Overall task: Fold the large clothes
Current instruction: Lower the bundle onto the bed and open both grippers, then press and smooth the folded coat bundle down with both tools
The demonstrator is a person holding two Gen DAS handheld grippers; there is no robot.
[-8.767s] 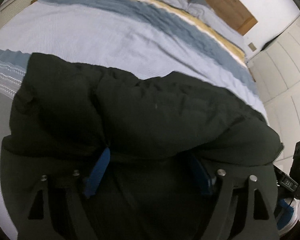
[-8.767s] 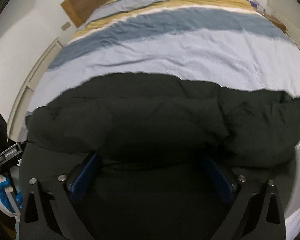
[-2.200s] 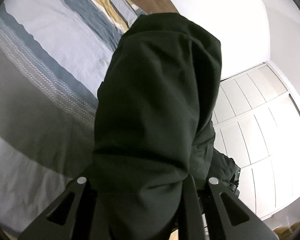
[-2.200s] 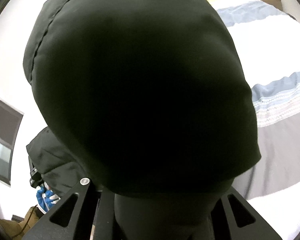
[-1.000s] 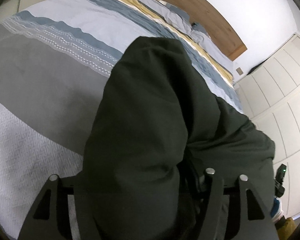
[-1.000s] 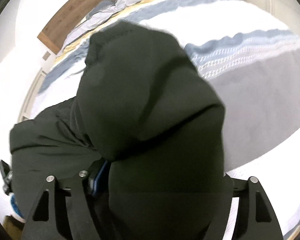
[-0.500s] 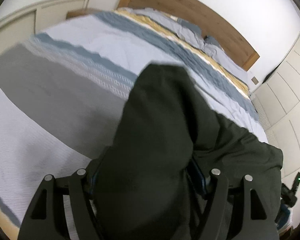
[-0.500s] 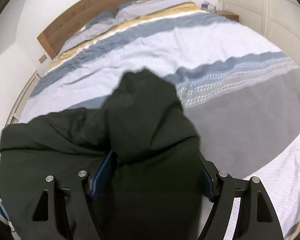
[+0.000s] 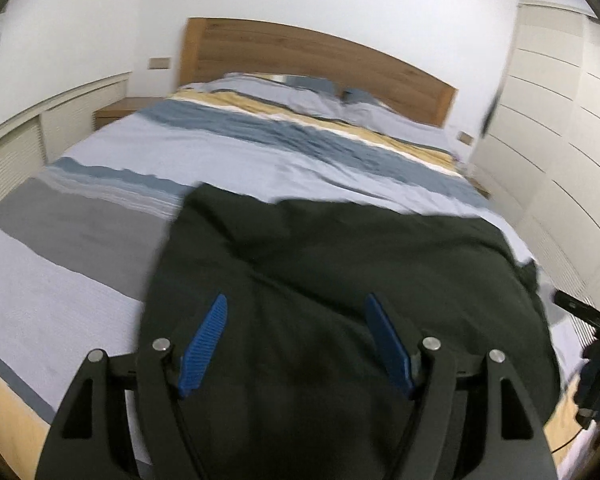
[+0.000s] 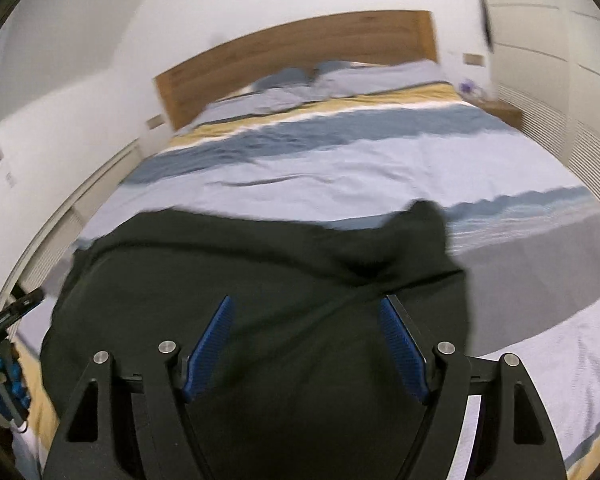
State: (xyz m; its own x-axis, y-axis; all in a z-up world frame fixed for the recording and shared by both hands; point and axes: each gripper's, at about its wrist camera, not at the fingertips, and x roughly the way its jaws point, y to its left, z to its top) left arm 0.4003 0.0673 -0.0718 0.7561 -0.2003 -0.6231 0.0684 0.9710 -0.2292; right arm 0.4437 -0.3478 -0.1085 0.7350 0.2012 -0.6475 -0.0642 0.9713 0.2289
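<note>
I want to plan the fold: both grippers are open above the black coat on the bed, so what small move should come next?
Probably lower the right gripper to the coat and flatten its bunched far corner; the left gripper holds nothing either.

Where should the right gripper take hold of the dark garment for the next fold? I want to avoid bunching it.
Probably the raised corner of the dark garment at its far right, toward the headboard. It peaks up off the bedspread, so one finger could slip under. Come in from the right side, over bare bedding. The right gripper is open above the cloth.
</note>
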